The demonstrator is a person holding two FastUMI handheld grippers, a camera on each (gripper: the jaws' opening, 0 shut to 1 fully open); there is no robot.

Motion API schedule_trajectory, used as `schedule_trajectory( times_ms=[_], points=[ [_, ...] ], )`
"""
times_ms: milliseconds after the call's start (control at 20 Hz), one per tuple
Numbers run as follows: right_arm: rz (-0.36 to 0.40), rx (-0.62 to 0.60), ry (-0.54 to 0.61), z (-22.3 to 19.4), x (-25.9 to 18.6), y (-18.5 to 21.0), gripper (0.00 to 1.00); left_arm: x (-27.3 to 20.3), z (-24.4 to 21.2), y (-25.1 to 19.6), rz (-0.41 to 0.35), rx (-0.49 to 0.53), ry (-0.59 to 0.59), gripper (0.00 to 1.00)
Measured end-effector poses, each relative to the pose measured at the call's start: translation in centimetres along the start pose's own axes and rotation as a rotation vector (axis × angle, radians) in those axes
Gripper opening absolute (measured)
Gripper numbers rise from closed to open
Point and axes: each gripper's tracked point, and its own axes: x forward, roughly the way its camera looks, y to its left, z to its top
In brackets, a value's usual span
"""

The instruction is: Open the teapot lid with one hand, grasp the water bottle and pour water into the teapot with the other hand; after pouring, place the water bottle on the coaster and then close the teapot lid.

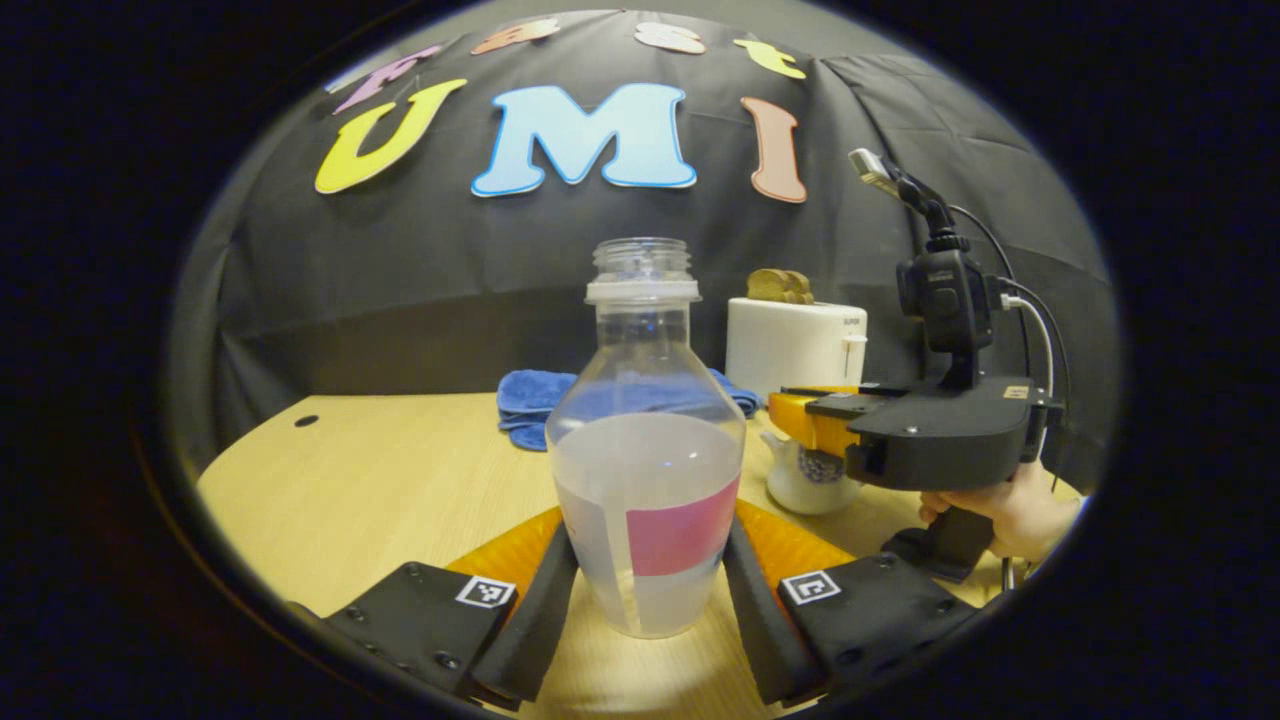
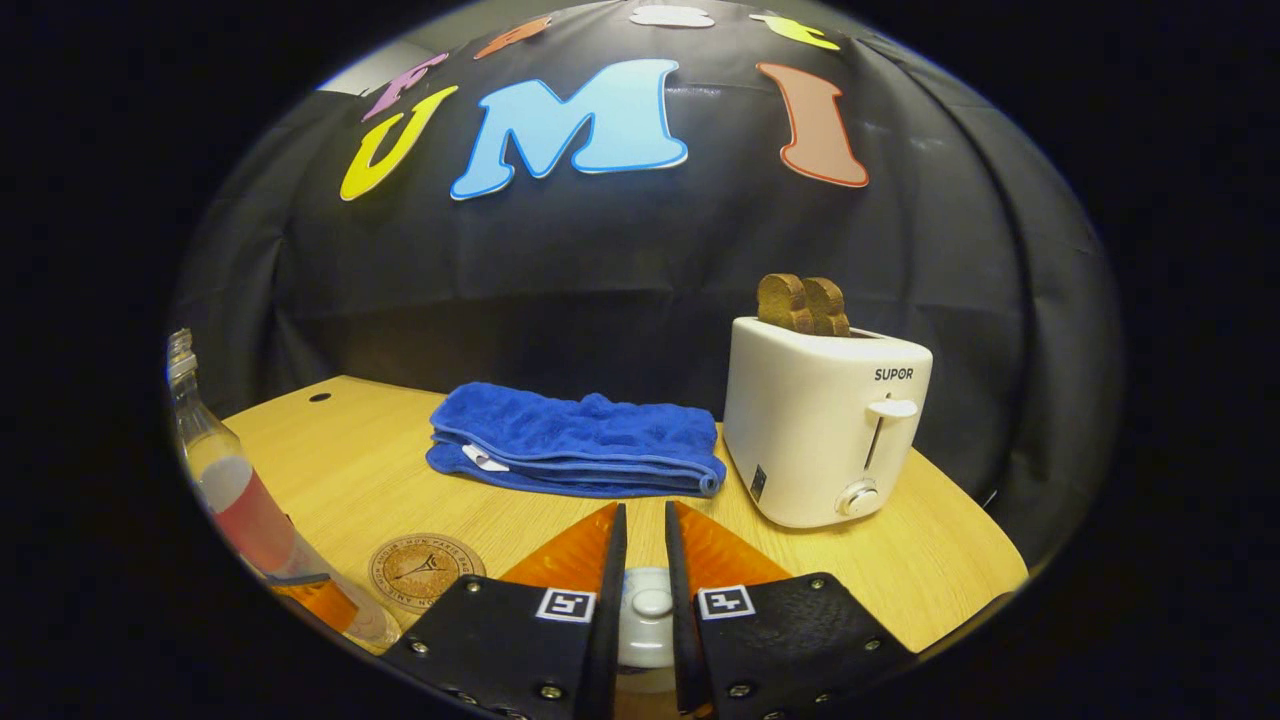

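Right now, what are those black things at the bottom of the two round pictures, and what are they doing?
They are grippers: two-finger tools that a person holds, one in each hand. A camera rides on each.

The left gripper has its fingers on both sides of a water bottle, which has no cap and is partly full.

The right gripper has its fingers close around the knob of a teapot lid. The left gripper view also shows it over the teapot, with a hand holding it.

On the table are a blue towel, a toaster with bread, and a round coaster.
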Motion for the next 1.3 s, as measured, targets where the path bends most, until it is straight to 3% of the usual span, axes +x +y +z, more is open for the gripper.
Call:
schedule_trajectory(
  times_ms=[50, 100, 350, 550, 750, 1000, 1300],
  points=[
    [-0.008, 0.005, -0.023, 0.5, -0.3, -0.2, 0.23, 0.0, 0.1, 0.1, 0.001, -0.010, 0.000, 0.87],
    [0.002, 0.015, -0.019, 0.3, -0.7, -0.1, 0.11, -0.2, 0.1, 0.2, 0.003, -0.017, 0.001, 0.87],
    [0.017, 0.027, -0.076, 1.1, -0.5, -0.1, 0.11, -0.4, 0.1, -0.1, -0.005, -0.017, 0.003, 0.84],
    [0.017, 0.036, -0.161, 4.0, -2.0, -0.3, 0.11, -0.2, 0.2, -0.3, -0.022, -0.026, 0.000, 0.84],
    [0.001, 0.060, -0.207, 6.6, -4.3, -2.0, 0.11, -0.3, 0.3, -0.3, -0.017, 0.035, 0.023, 0.84],
    [-0.031, 0.073, -0.197, 7.2, -7.1, -5.6, 0.11, 0.8, 0.9, -0.4, 0.023, 0.283, 0.078, 0.83],
    [-0.060, 0.097, -0.139, 5.6, -9.5, -9.8, 0.11, 4.1, 2.1, -1.6, 0.034, 0.720, 0.170, 0.83]
  ],
)
